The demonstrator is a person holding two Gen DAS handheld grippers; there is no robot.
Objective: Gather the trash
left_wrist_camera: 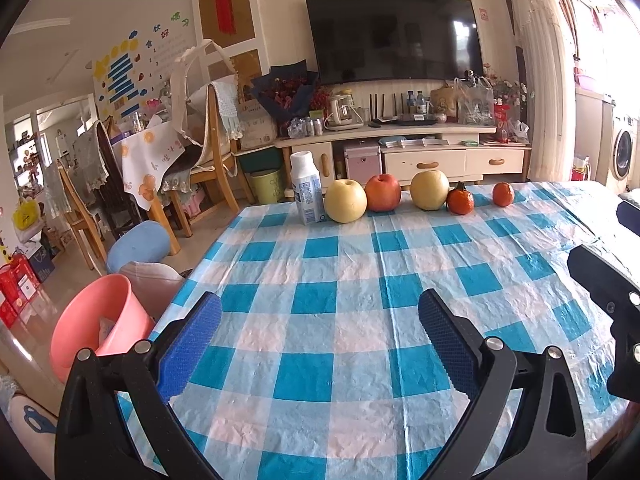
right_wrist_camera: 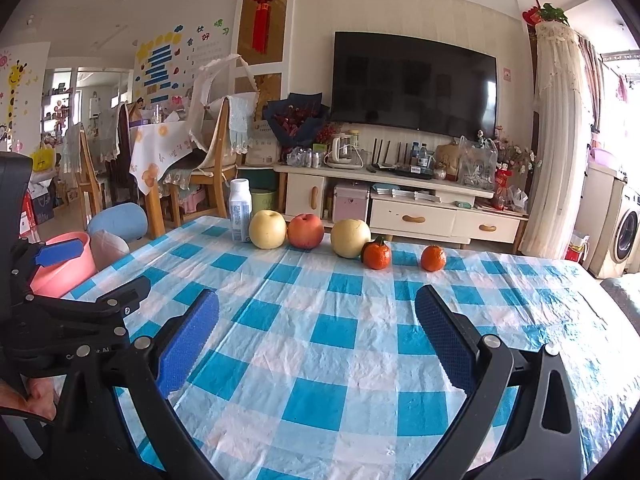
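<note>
A white milk bottle [left_wrist_camera: 307, 188] stands at the far edge of the blue-checked table [left_wrist_camera: 328, 312]; it also shows in the right wrist view [right_wrist_camera: 241, 211]. A pink bin [left_wrist_camera: 96, 322] stands on the floor off the table's left edge, with some paper inside; it shows in the right wrist view [right_wrist_camera: 66, 268] too. My left gripper [left_wrist_camera: 320, 344] is open and empty over the table's near part. My right gripper [right_wrist_camera: 318, 340] is open and empty, to the right of the left one.
A row of fruit lies beside the bottle: a yellow apple [left_wrist_camera: 345, 201], a red apple [left_wrist_camera: 383, 193], another yellow apple [left_wrist_camera: 429, 190] and two tangerines [left_wrist_camera: 460, 200] [left_wrist_camera: 503, 194]. Chairs [left_wrist_camera: 212, 140], cushions and a TV cabinet [left_wrist_camera: 400, 152] lie beyond.
</note>
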